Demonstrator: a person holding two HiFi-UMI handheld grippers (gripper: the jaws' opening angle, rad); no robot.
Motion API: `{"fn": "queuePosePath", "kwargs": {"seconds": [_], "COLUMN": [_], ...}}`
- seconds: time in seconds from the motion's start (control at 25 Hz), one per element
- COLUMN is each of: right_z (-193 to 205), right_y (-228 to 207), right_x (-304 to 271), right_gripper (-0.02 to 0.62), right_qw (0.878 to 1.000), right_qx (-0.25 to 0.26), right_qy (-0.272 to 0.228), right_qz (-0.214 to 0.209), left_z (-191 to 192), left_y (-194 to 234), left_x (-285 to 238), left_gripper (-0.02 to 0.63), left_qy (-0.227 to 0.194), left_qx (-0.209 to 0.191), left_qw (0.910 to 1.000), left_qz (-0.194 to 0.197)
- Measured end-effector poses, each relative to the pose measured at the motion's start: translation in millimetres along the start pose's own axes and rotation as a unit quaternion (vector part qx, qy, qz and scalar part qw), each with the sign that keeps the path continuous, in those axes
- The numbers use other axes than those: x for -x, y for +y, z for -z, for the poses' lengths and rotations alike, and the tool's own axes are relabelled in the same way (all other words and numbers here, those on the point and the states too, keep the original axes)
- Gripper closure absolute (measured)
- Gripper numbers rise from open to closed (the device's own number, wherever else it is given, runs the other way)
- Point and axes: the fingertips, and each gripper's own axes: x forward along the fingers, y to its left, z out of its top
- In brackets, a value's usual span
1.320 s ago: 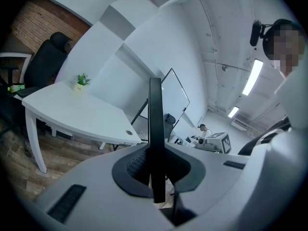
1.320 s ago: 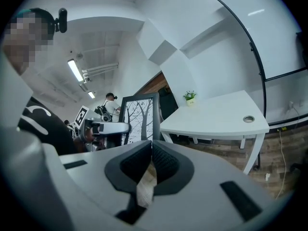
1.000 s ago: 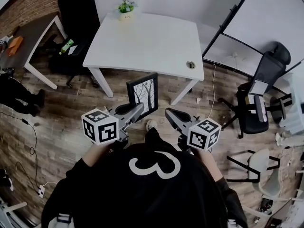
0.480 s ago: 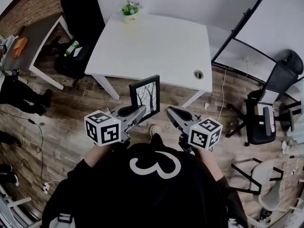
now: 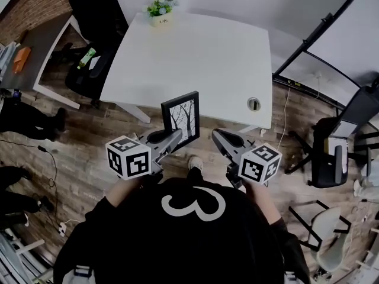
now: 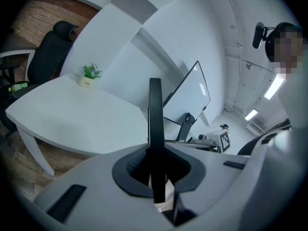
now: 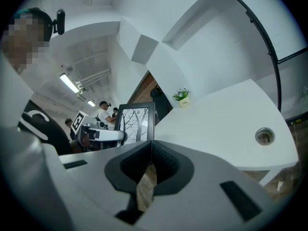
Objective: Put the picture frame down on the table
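The white tabletop (image 5: 195,58) stands on a wood-plank floor (image 5: 77,141). A small potted plant (image 5: 158,9) sits upright at its far edge. Near the front right corner is a round fitting (image 5: 253,104), probably a cable grommet, set into the surface.

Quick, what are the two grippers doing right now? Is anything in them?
Left gripper: closed on the edge of the picture frame.
Right gripper: closed, holding nothing.
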Motion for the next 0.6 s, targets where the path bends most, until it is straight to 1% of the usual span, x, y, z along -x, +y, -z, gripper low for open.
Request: {"fn": "queuePosePath", "kwargs": {"seconds": [0.24, 0.6], "right_z": [-27, -71], "right_y": [-44, -73], "right_x": [-21, -30], "right_gripper": [0.571, 0.571], "right_qw": [1.000, 1.000], "right_qx": [-0.006, 0.024], "right_qy": [0.015, 0.005], "right_qz": [0.000, -0.011], "left_z": [-33, -75], "left_y": [27, 33], "left_x": [-41, -71], "left_gripper": [0.557, 0.557], "left_qy": [-0.001, -0.026], "left_qx": [0.015, 0.000], "left_qw": [0.9999, 0.9997], "left_qz": [-0.002, -0.002]}}
